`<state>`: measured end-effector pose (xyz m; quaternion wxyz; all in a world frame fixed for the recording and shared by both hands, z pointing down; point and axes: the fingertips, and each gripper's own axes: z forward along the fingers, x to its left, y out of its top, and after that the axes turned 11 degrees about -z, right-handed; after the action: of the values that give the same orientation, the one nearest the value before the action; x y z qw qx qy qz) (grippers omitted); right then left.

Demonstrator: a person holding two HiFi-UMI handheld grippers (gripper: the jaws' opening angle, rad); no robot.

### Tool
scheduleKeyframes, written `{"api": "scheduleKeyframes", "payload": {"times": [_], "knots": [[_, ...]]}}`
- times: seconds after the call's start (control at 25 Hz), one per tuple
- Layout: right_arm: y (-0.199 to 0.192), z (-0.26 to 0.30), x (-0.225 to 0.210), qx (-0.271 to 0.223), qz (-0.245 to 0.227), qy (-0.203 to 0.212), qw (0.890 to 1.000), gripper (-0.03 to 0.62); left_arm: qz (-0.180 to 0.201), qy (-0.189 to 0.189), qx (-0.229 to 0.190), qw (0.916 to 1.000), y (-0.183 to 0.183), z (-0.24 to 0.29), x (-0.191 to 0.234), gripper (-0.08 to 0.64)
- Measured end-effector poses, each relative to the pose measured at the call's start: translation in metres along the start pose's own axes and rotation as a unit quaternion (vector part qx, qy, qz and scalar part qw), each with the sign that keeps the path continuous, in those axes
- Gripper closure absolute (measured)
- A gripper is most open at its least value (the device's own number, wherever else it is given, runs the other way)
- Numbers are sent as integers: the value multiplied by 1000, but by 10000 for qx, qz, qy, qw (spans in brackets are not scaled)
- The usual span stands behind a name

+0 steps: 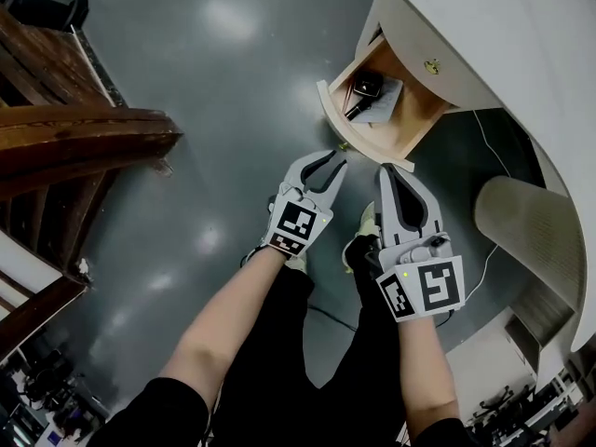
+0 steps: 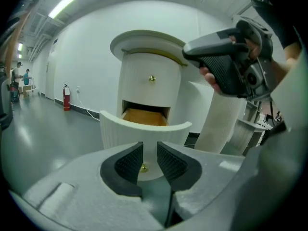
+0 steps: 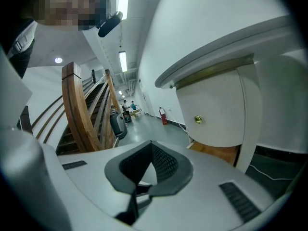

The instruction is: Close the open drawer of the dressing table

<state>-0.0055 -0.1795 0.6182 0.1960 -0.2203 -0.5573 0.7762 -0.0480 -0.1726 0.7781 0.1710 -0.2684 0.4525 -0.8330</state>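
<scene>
Dressing table [image 1: 484,26] stands on the grey floor [image 1: 214,82] at its far right side, white and curved, with a wooden staircase [image 1: 74,138] off at the left edge. The drawer [image 1: 358,124] is the low one. It is pulled well out toward me, wood inside showing, with a dark item and a paper [image 1: 368,91] lying in it, so the task is not done yet. The drawer above it is shut, brass knob [image 2: 151,79] flush on its face. I hold both tools low and level with the open drawer, pointing at its curved white front, I judge to get square on it for a straight push in. My left gripper [image 1: 328,168] is just short of the drawer front, not touching, its jaws a little apart with nothing clamped. In the left gripper view the small drawer knob [image 2: 144,167] shows through the gap, beyond the pads, so I am lined up on the front's middle. My right gripper [image 1: 386,177] sits beside the left, nearer the drawer's right corner, with jaws together and empty, aimed more at the table body than at the drawer front. Next I judge I need to go forward until I touch it.
</scene>
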Motion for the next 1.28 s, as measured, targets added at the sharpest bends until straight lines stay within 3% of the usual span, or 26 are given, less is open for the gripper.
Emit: {"api": "scheduleKeyframes", "payload": {"times": [0.24, 0.52, 1.28], "knots": [[-9, 6, 0, -44, -1, 20, 10000, 578, -3, 96, 283, 9996, -44, 27, 17, 480], [-17, 11, -6, 25, 39, 25, 10000, 578, 13, 138, 473, 9988, -67, 52, 27, 469], [-28, 15, -23, 87, 235, -81, 9997, 578, -73, 210, 497, 9985, -68, 81, 33, 460]]}}
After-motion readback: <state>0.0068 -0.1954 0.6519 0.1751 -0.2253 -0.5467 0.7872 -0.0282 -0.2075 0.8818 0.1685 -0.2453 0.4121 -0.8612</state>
